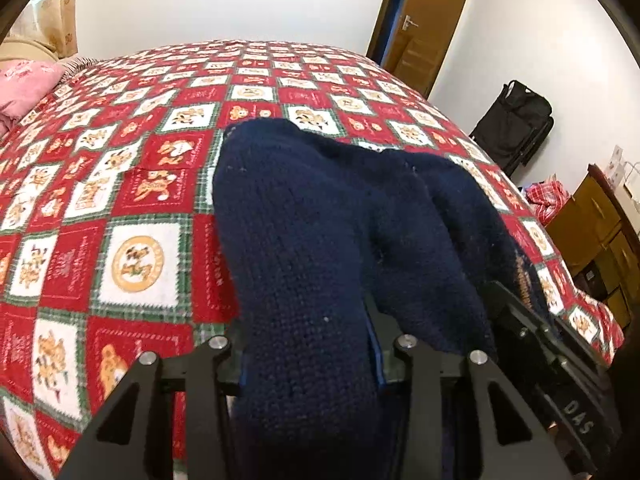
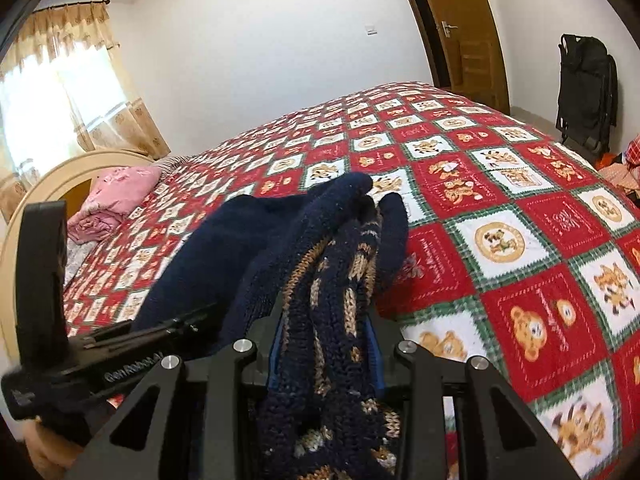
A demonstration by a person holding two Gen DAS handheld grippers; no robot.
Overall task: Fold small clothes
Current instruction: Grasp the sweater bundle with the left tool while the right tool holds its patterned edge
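A: Where is the blue sweater (image 1: 304, 240)?
B: Up over the red teddy bear blanket (image 1: 132, 208), held by 2 tools.
A: Are they pinching it?
B: Yes. The left gripper (image 1: 308, 356) and right gripper (image 2: 324, 344) both squeeze the wool.

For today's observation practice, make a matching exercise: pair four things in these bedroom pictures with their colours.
Things:
1. sweater
2. pillow
3. door
4. bag

Colours:
a. brown
b. black
c. navy blue
d. pink

Pairs: 1-c, 2-d, 3-a, 4-b. The left gripper and the right gripper both clamp the sweater above the bedspread.
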